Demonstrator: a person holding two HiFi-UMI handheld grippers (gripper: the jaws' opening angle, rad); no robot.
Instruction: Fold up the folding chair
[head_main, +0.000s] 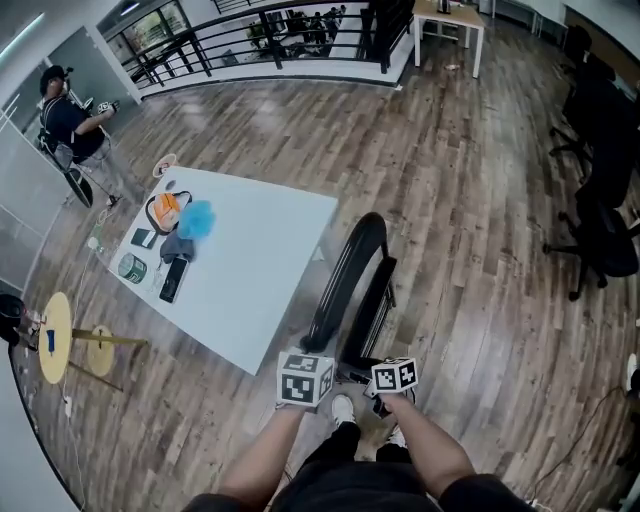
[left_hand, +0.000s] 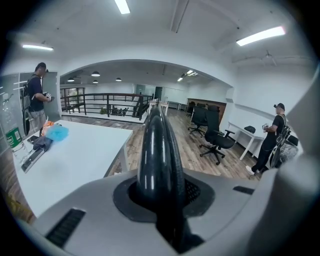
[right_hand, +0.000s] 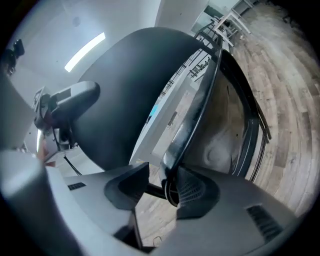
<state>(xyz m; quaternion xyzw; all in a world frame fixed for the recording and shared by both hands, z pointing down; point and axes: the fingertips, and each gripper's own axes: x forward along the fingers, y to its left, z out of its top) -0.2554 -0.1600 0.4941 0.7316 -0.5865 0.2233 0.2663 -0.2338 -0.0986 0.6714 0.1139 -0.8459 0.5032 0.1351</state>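
**Folded chair held beside the counter**

The black folding chair (head_main: 352, 275) stands folded thin on the wood floor (head_main: 480, 250), just beside the white counter (head_main: 270, 270). The left gripper (left_hand: 160, 197) has its fingers (left_hand: 200, 192) clenched on the chair's glossy top rim. The right gripper (right_hand: 160, 189) is released, and the chair's edge sits between its parted fingers (right_hand: 127, 187).

black folding chair (head_main: 347, 272) — white table (head_main: 270, 250), brown wood-grain floor (head_main: 450, 180), black railing (head_main: 250, 40).
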